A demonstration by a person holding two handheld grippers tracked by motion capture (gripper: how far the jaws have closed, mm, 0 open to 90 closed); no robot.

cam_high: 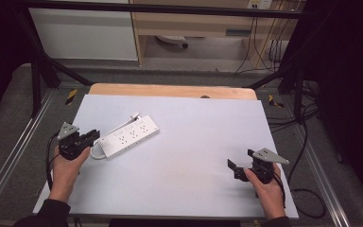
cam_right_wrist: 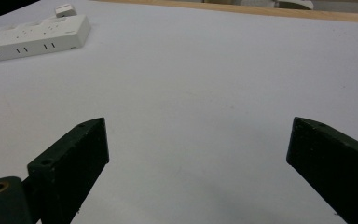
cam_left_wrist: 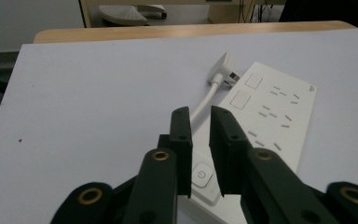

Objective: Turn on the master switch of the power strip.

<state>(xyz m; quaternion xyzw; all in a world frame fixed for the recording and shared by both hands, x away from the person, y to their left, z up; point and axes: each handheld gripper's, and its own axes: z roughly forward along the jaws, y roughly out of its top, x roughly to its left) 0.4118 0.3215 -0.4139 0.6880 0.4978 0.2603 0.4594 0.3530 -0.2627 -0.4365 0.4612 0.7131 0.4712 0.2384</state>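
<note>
- The left gripper (cam_high: pixel 93 135) sits at the near end of a white power strip (cam_high: pixel 130 135), which lies at an angle on the left part of the pale table sheet (cam_high: pixel 189 142).
- In the left gripper view, its jaws stand narrow, with a slim gap between them; the strip's power button (cam_left_wrist: pixel 202 175) shows in that gap, just below the tips.
- Whether the pads press on the strip's end or only hover over it, I cannot tell.
- Beyond the jaw tips, the strip's sockets run away to the right, and its white cord (cam_left_wrist: pixel 203 106) curves ahead to the plug (cam_left_wrist: pixel 224 70), which rests beside the strip's far end.
- The right gripper (cam_high: pixel 238 168) hangs low over bare sheet, well apart from the strip.
- Its jaws stand wide with nothing between them; in the right gripper view the strip lies far off, beyond the left jaw, at the upper corner.
- A hand (cam_high: pixel 66 171) holds each gripper from the near edge.
</note>
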